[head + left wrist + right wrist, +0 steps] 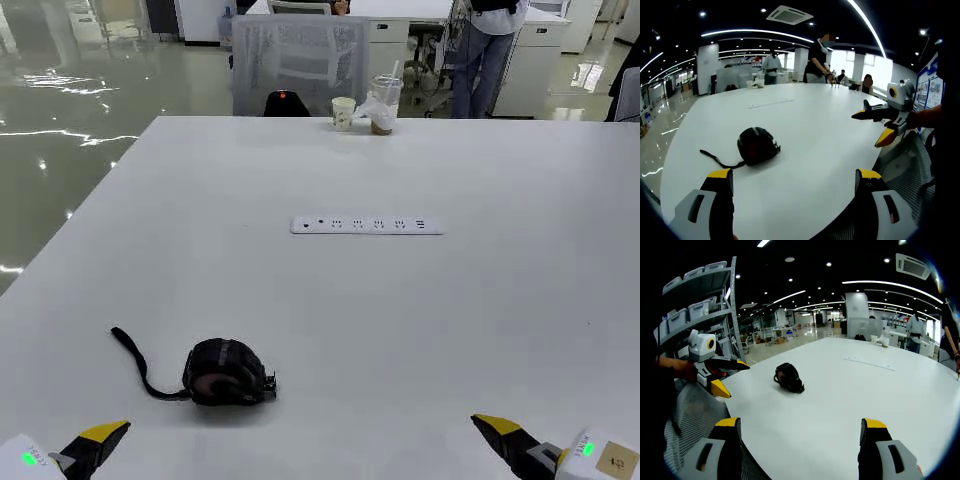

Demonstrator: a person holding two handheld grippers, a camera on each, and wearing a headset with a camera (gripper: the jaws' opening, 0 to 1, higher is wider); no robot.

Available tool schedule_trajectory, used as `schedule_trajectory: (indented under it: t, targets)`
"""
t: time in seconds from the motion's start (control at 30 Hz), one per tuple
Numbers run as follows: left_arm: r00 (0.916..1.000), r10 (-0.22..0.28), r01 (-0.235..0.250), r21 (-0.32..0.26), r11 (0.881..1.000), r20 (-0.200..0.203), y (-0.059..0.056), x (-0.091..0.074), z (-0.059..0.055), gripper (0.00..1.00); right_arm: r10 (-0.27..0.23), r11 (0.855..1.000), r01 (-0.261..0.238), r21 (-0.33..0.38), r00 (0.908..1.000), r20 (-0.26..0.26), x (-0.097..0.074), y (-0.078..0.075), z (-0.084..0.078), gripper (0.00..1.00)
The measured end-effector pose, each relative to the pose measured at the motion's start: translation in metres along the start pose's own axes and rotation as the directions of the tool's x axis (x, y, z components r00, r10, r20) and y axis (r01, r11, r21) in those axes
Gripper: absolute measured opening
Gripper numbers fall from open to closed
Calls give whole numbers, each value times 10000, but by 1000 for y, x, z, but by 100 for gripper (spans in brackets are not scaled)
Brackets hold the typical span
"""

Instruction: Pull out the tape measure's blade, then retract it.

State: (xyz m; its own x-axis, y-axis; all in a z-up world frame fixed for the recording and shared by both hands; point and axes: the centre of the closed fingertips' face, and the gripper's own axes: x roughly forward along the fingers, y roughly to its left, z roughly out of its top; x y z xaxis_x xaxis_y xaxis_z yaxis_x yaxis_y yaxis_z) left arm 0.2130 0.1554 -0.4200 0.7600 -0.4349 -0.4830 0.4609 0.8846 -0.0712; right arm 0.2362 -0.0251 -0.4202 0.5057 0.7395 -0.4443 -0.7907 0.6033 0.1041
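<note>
A black tape measure (228,372) lies on the white table (420,310) near its front edge, with a black wrist strap (138,363) trailing to its left; its blade is inside the case. The left gripper view has the tape measure (758,145) ahead and a little left of the open left gripper (795,181). My left gripper (98,440) sits at the bottom left of the head view, short of the tape measure. The right gripper (500,432) is at the bottom right, far from it, and stands open (799,431). The tape measure (788,377) shows ahead of it, to the left.
A white power strip (366,225) lies mid-table. Cups and a crumpled bag (378,103) stand at the far edge, with a mesh chair (300,62) behind. A person (484,50) stands at the back right. Shelving with bins (695,310) shows in the right gripper view.
</note>
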Motion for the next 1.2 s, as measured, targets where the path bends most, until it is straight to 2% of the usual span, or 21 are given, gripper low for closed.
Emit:
schedule_trajectory:
  t: [0.43, 0.63, 0.97, 1.2]
  targets:
    - [10000, -45, 46, 196, 9998, -87, 4, 3, 2, 99, 85, 10000, -85, -21, 9999, 130, 3, -6, 4, 99]
    - [9999, -96, 100, 272, 9996, -144, 8, 6, 4, 99, 138, 9999, -138, -66, 9999, 7, 5, -10, 3, 99]
    - [9995, -147, 159, 408, 9990, -296, 18, 12, 6, 99, 475, 9984, -481, -285, 9986, -220, 14, -13, 2, 99]
    - [9984, -363, 387, 545, 9978, -436, 23, 18, 6, 99, 771, 9958, -790, -467, 9962, -411, 21, -16, 2, 99]
